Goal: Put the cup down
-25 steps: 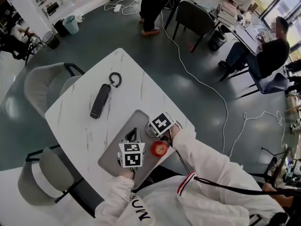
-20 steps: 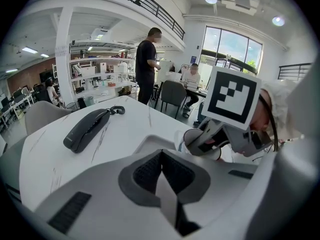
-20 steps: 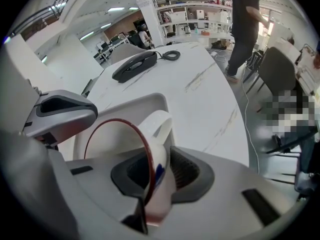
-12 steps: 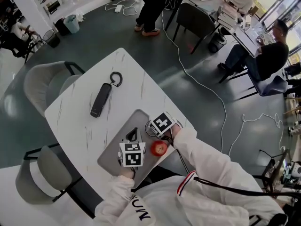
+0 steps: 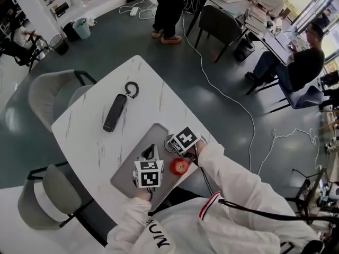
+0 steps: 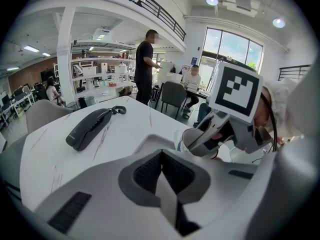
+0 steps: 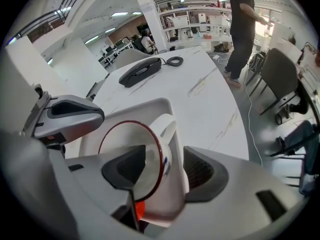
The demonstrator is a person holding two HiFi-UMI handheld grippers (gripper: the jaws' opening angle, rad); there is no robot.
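- Standing on a grey tray (image 5: 130, 173) on the desk (image 5: 90, 131), the white cup (image 7: 135, 156) has a red apple (image 5: 179, 166) near it.
- The right hand-held gripper (image 7: 162, 169) has just been opening; its jaws stand apart, one either side of the cup's wall.
- The left hand-held gripper (image 6: 161, 176) is closed on nothing.

Dark block letters (image 5: 159, 236) run across the person's white jacket (image 5: 233, 216) at the bottom of the head view. They are seen tilted and upside down and look like "NUM", though that reading is not sure. The cubes on the left gripper (image 5: 150, 152) and the right gripper (image 5: 174, 143) carry black-and-white square markers, patterns without letters. A sheet (image 6: 62, 50) on the white pillar (image 6: 65, 79) in the left gripper view is too small to read.
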